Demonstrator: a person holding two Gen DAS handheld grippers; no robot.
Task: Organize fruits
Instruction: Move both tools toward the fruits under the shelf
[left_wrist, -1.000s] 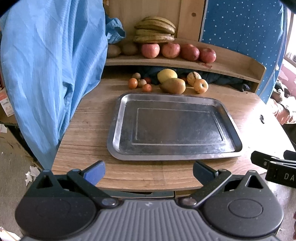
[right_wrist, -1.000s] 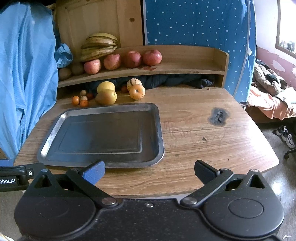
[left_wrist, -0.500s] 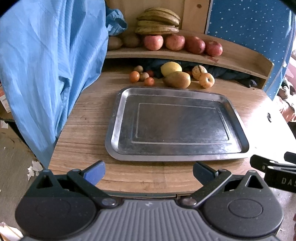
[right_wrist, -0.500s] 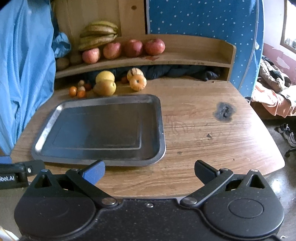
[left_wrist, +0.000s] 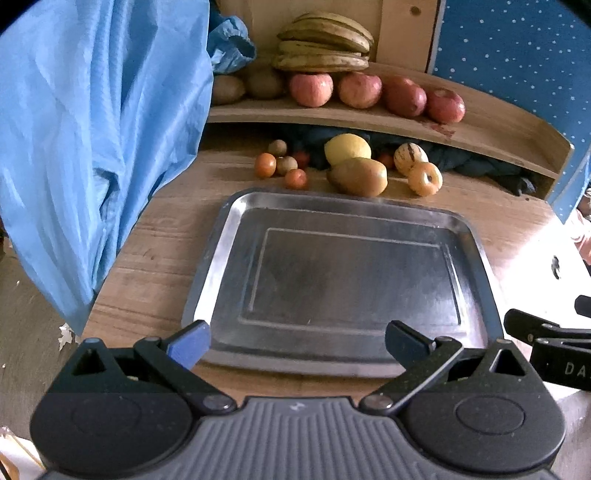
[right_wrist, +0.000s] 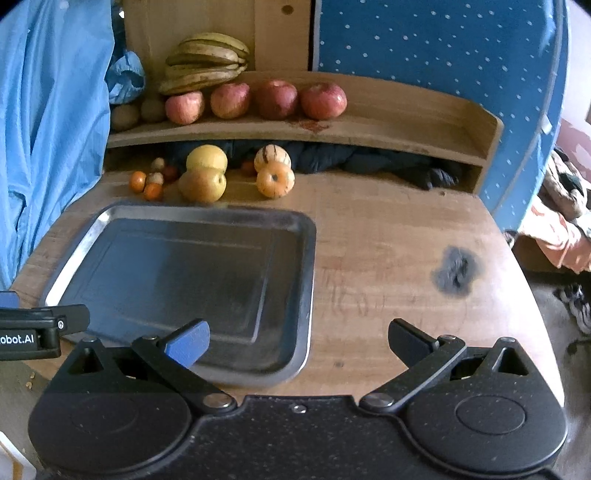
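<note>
Rectangular silver metal tray (left_wrist: 343, 273) lies bare on the wooden bench (right_wrist: 388, 251); mixed loose fruits (left_wrist: 356, 171) cluster behind it. Left tool (left_wrist: 297, 341) and right tool (right_wrist: 299, 341) both gape, holding nothing.

Table: round wooden tabletop (right_wrist: 388, 236) lay ahead of both grippers.
On it: rectangular steel tray (left_wrist: 229, 236), loose fruits (left_wrist: 356, 176) beyond.
</note>
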